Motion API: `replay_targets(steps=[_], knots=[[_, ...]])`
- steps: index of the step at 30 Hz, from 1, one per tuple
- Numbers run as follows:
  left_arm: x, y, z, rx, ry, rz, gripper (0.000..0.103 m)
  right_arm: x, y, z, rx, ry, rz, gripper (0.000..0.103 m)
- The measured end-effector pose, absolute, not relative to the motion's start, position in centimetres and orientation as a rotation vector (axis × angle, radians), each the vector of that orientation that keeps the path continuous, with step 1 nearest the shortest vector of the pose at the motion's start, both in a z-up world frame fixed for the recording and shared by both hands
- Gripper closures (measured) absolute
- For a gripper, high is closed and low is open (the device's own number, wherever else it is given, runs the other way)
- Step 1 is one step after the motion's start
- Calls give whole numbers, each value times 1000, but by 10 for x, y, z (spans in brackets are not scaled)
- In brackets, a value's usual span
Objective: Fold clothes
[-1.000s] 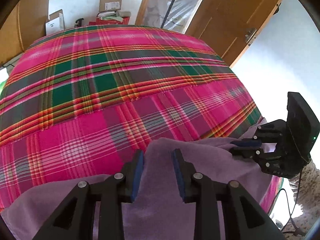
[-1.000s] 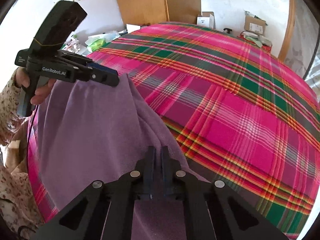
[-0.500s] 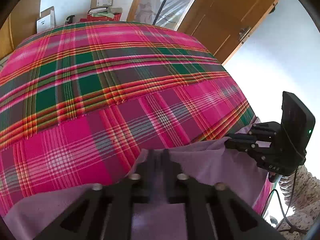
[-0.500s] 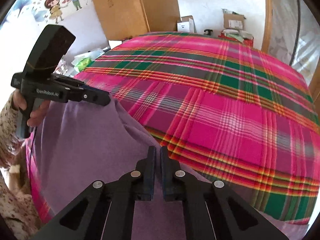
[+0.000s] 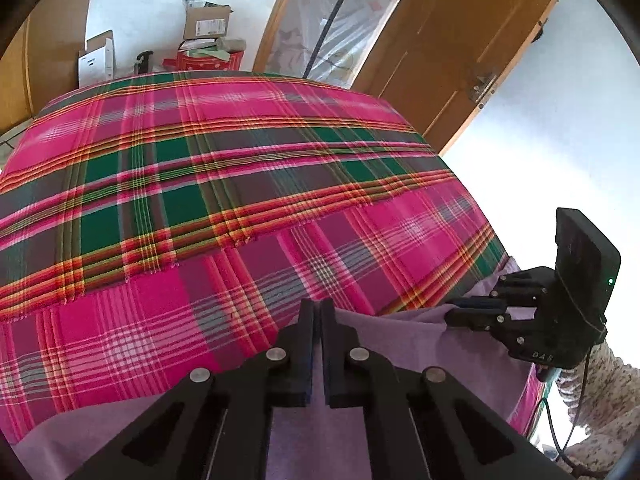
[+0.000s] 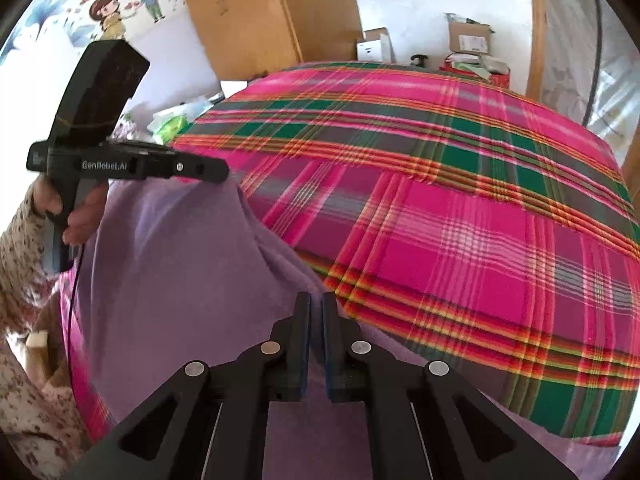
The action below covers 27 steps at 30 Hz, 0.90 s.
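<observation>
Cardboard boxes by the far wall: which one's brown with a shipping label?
The open brown box stacked on the red container, label facing us. The other box, left of it, is white.

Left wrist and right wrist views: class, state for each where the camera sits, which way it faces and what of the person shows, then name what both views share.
Left wrist: rides the left gripper, faces across the plaid bed toward the wooden door; the right gripper and a floral sleeve show.
Right wrist: rides the right gripper, faces along the bed toward a wardrobe; the left gripper and the hand show.
Shared: the purple garment, pinched by both grippers, the bed, the cardboard boxes.
</observation>
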State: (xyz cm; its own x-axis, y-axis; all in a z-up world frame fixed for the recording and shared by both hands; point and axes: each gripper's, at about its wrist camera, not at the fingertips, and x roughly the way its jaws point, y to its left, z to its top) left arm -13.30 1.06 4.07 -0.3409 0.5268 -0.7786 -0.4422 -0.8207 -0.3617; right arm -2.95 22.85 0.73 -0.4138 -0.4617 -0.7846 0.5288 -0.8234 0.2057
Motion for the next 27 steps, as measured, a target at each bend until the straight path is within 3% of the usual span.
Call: replay_targets(steps=[10,14,16,19,27], knots=[[-140,1,30,-1347,-180,2176,99,-37,219,0,1281,157,-2254,96],[-137,-8,35,-1347,-215,2198,98,-31,219,10,1237,158,-2314,89],[-134,-18,41,-1343,-237,2223,91,-28,219,16,1205,147,-2342,82],[-125,-38,49,-1330,-262,2269,85,-31,217,22,1185,91,-2337,80],[-96,-111,50,-1402,-365,2445,85,-54,175,19,1181,22,-2198,72]])
